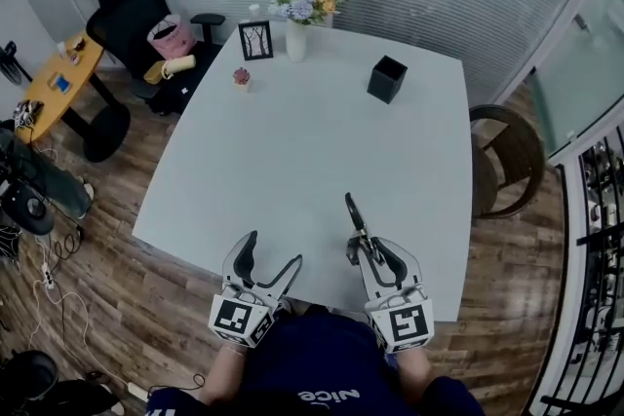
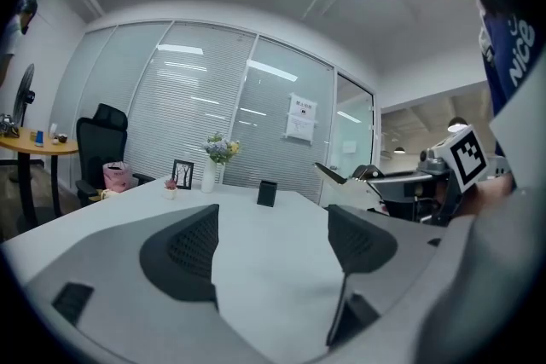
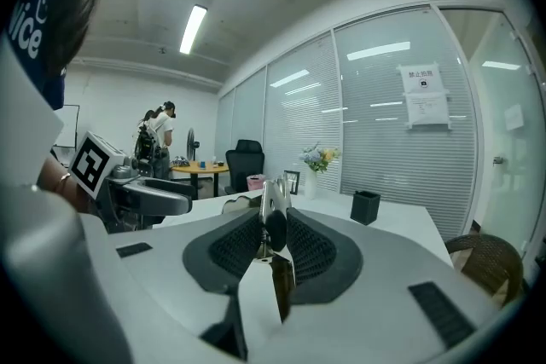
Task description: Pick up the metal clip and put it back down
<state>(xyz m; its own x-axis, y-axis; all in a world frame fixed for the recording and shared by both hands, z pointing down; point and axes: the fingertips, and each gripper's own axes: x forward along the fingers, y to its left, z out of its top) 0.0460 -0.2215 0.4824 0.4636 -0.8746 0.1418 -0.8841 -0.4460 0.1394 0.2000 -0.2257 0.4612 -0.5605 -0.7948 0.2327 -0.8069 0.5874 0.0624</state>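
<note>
The metal clip point(image 1: 353, 211) is a slim clip with a dark body, pinched upright between my right gripper's point(image 1: 364, 246) jaws above the white table's point(image 1: 292, 151) near edge. In the right gripper view the clip point(image 3: 273, 213) stands between the ribbed pads point(image 3: 235, 245), its silver handle sticking up past them. My left gripper point(image 1: 274, 254) hovers beside it on the left, open, with nothing between its jaws. From the left gripper view, that gripper point(image 2: 273, 236) frames bare table top, and the clip point(image 2: 331, 174) shows off to the right.
At the table's far side stand a black pen holder point(image 1: 387, 79), a vase of flowers point(image 1: 296, 19), a small picture frame point(image 1: 255, 41) and a tiny potted plant point(image 1: 241, 76). A brown chair point(image 1: 508, 159) sits at the right edge, a black office chair point(image 1: 135, 13) far left.
</note>
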